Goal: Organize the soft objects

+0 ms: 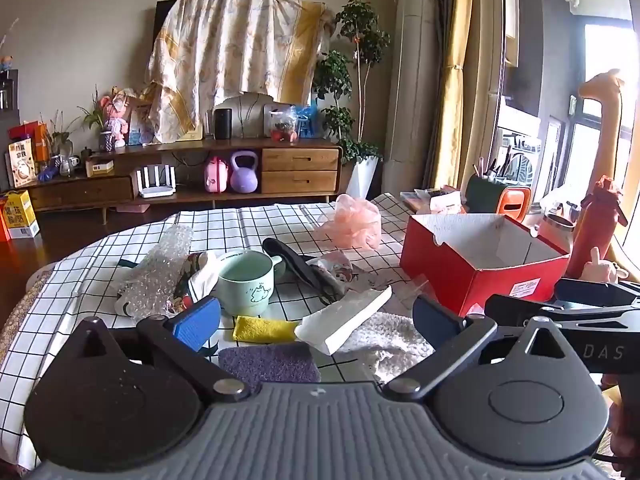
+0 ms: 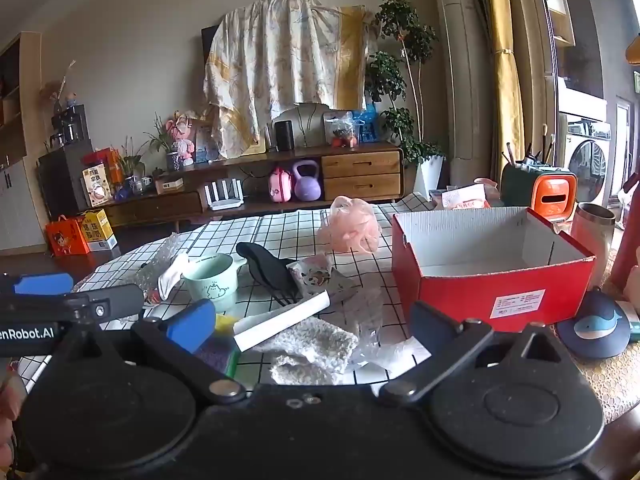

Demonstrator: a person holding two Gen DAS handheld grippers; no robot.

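Note:
Both grippers hover open and empty over the checked tablecloth (image 1: 248,224). Between and below the fingers of my left gripper (image 1: 316,320) lie a yellow sponge (image 1: 264,328), a purple pad (image 1: 270,362), a white foam block (image 1: 344,320) and a fluffy white cloth (image 1: 392,340). My right gripper (image 2: 313,325) hangs above the same foam block (image 2: 280,320) and cloth (image 2: 312,344). Farther back sits a pink bath pouf (image 2: 352,230). An empty red box (image 2: 492,292) stands at the right. Bubble wrap (image 1: 160,272) lies at the left.
A green mug (image 1: 248,284), a black flat item (image 2: 268,266), a patterned pouch (image 2: 312,276) and a clear plastic bag (image 2: 368,320) crowd the middle. Right of the box are a navy whale pouch (image 2: 596,328), a steel tumbler (image 2: 592,228) and a red bottle (image 1: 600,224).

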